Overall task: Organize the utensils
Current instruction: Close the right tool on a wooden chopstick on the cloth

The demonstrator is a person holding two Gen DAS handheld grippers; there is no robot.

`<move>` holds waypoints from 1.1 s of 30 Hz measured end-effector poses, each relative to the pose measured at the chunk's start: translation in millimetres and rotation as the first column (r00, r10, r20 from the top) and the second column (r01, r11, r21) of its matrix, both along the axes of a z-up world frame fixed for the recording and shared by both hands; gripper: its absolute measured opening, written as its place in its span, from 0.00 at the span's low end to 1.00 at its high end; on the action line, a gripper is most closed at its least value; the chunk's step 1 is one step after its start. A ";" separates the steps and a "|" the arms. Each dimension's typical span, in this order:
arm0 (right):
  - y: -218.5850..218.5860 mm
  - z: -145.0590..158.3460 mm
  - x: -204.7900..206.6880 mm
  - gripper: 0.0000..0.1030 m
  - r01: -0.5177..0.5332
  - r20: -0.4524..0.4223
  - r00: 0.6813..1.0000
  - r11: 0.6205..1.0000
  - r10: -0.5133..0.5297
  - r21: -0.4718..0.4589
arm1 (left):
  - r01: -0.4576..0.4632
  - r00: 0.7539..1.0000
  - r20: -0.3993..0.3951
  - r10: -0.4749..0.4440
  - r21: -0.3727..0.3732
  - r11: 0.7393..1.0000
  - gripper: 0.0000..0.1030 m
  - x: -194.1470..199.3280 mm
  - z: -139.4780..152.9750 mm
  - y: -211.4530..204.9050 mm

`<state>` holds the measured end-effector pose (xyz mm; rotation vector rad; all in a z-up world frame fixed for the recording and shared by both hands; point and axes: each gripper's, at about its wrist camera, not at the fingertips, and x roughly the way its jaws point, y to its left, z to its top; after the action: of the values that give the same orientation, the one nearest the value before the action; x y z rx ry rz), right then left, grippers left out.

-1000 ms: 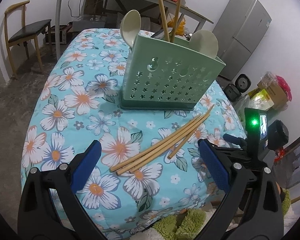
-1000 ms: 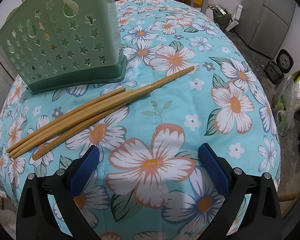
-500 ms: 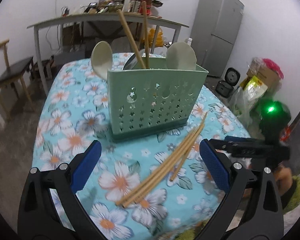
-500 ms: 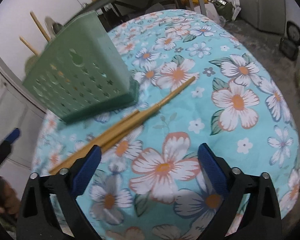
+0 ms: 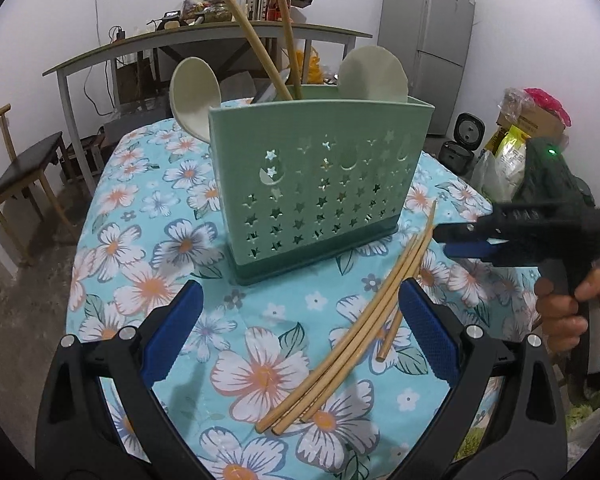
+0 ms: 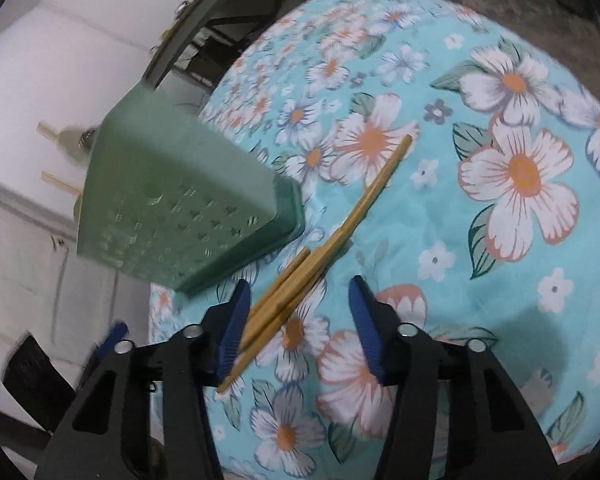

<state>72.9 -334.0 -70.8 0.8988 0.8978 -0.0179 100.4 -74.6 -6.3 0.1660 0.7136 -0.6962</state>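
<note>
Since a second ago, the right gripper [image 6: 296, 320] has been rolled and brought over the loose chopsticks [image 6: 296, 280], which earlier lay well ahead of it; its jaws, spread wide then, are now closing, with the sticks between the pads but not yet pinched. In the left wrist view this gripper [image 5: 456, 238] is now seen at the far ends of the sticks, held by a hand [image 5: 572, 308]. The left gripper [image 5: 296, 344] is held spread, empty.

The chopsticks [image 5: 364, 324] are pale bamboo, bundled slantwise on the floral tablecloth [image 5: 140, 240], near and right of the green star-perforated holder [image 5: 320, 184], in which two chopsticks [image 5: 260, 52] and cream spoons [image 5: 194, 96] stand.
</note>
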 end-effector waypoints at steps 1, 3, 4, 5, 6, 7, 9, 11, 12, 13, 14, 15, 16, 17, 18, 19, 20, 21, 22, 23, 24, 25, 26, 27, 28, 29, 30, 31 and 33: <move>-2.5 -2.6 1.9 0.41 0.012 -0.012 1.000 1.000 -0.012 0.013 | 0.005 1.000 -0.001 -0.005 -0.001 1.000 0.86 -0.2 -1.4 -0.6; -7.7 -9.8 6.4 0.36 0.046 -0.034 0.998 0.997 -0.044 0.062 | 0.011 1.000 -0.010 -0.011 0.000 1.000 0.79 0.8 -4.1 -1.8; -9.5 -11.3 7.2 0.34 0.057 -0.038 0.998 0.995 -0.054 0.076 | 0.013 1.000 -0.020 -0.013 -0.001 1.000 0.76 2.3 -6.2 -2.0; -12.0 -13.3 8.7 0.33 0.071 -0.042 0.997 0.993 -0.067 0.092 | 0.015 1.000 -0.027 -0.015 -0.003 1.000 0.74 2.6 -7.5 -2.3; -13.2 -14.3 10.2 0.32 0.082 -0.043 0.996 0.991 -0.078 0.103 | 0.017 0.999 -0.033 -0.017 -0.006 1.000 0.71 2.6 -9.0 -2.5; -14.1 -15.0 11.1 0.31 0.092 -0.042 0.995 0.989 -0.088 0.114 | 0.020 0.999 -0.042 -0.021 -0.009 1.000 0.67 3.2 -10.7 -2.6; -16.0 -17.5 13.3 0.29 0.104 -0.044 0.994 0.986 -0.099 0.129 | 0.032 0.997 -0.064 -0.033 -0.014 0.999 0.62 5.1 -15.1 -3.5; -17.2 -19.9 15.0 0.19 0.114 -0.053 0.993 0.985 -0.108 0.133 | 0.040 0.996 -0.083 -0.041 -0.013 0.999 0.57 5.9 -18.3 -4.4; -17.5 -21.9 16.0 0.17 0.117 -0.058 0.992 0.983 -0.110 0.139 | 0.043 0.995 -0.089 -0.044 -0.014 0.999 0.56 6.4 -19.5 -4.7; -17.6 -24.5 15.1 0.15 0.118 -0.057 0.992 0.982 -0.111 0.149 | 0.044 0.995 -0.094 -0.045 -0.015 0.999 0.55 7.1 -20.2 -4.9; -18.5 -25.6 14.8 0.14 0.119 -0.057 0.992 0.980 -0.111 0.162 | 0.041 0.994 -0.097 -0.043 -0.017 0.999 0.55 8.0 -20.7 -4.6; -19.2 -25.9 13.8 0.14 0.118 -0.057 0.992 0.978 -0.110 0.170 | 0.038 0.994 -0.100 -0.040 -0.019 0.999 0.55 8.6 -20.6 -4.5; -20.0 -25.8 13.3 0.14 0.115 -0.057 0.993 0.978 -0.107 0.174 | 0.036 0.994 -0.104 -0.038 -0.021 0.999 0.55 9.2 -20.5 -4.5; -20.2 -25.6 12.6 0.14 0.111 -0.057 0.993 0.978 -0.102 0.177 | 0.033 0.993 -0.109 -0.036 -0.025 0.999 0.55 10.9 -20.5 -4.5; -20.9 -25.9 10.8 0.14 0.108 -0.057 0.993 0.978 -0.100 0.180 | 0.031 0.993 -0.113 -0.034 -0.026 0.999 0.55 11.8 -20.9 -4.6; -21.4 -26.0 8.1 0.14 0.106 -0.057 0.994 0.977 -0.097 0.184 | 0.031 0.993 -0.115 -0.033 -0.026 0.999 0.55 11.6 -20.8 -4.6; -22.6 -26.7 5.1 0.14 0.106 -0.059 0.994 0.975 -0.096 0.194 | 0.031 0.992 -0.119 -0.034 -0.025 0.999 0.55 11.8 -21.4 -5.2; -23.2 -27.2 1.9 0.14 0.106 -0.059 0.994 0.973 -0.096 0.203 | 0.032 0.992 -0.120 -0.035 -0.024 0.999 0.55 12.4 -21.7 -5.4; -24.4 -28.0 0.2 0.14 0.106 -0.059 0.994 0.972 -0.096 0.208 | 0.033 0.992 -0.120 -0.035 -0.023 0.999 0.55 12.2 -22.0 -6.0; -25.4 -28.3 -2.5 0.13 0.108 -0.059 0.994 0.972 -0.097 0.209 | 0.035 0.992 -0.121 -0.037 -0.021 0.999 0.55 12.2 -22.4 -6.8; -26.2 -28.1 -5.1 0.13 0.106 -0.058 0.994 0.972 -0.096 0.211 | 0.037 0.992 -0.123 -0.040 -0.020 0.999 0.55 12.1 -22.6 -7.6; -26.7 -27.6 -10.2 0.13 0.104 -0.057 0.994 0.971 -0.094 0.215 | 0.039 0.992 -0.123 -0.041 -0.018 0.999 0.55 12.1 -22.8 -8.2; -27.2 -27.2 -12.3 0.13 0.103 -0.056 0.994 0.971 -0.093 0.216 | 0.041 0.992 -0.123 -0.042 -0.017 0.999 0.55 12.0 -22.9 -8.9; -27.8 -26.3 -14.4 0.13 0.099 -0.056 0.994 0.973 -0.090 0.210 | 0.042 0.991 -0.123 -0.044 -0.016 0.999 0.55 11.7 -22.9 -9.1; -29.2 -25.1 -17.2 0.13 0.098 -0.056 0.995 0.974 -0.089 0.202 | 0.045 0.991 -0.123 -0.046 -0.014 0.999 0.55 11.5 -23.1 -9.9; -30.4 -23.9 -19.4 0.13 0.098 -0.055 0.995 0.976 -0.089 0.193 | 0.048 0.991 -0.125 -0.049 -0.012 0.999 0.54 11.2 -23.2 -10.5; -31.2 -22.6 -20.7 0.13 0.097 -0.055 0.995 0.978 -0.088 0.182 | 0.052 0.991 -0.126 -0.052 -0.009 0.999 0.53 11.0 -23.3 -11.5; -32.7 -20.9 -22.5 0.13 0.096 -0.055 0.995 0.981 -0.088 0.168 | 0.055 0.990 -0.126 -0.056 -0.008 0.998 0.52 10.7 -23.3 -12.6; -36.7 -17.6 -27.0 0.13 0.099 -0.058 0.994 0.986 -0.092 0.134 | 0.068 0.990 -0.127 -0.067 -0.001 0.998 0.50 9.7 -23.5 -16.1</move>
<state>45.9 -370.7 -88.4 1.0734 0.9112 -0.0630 110.1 -90.6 -29.8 0.1504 0.8335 -0.7755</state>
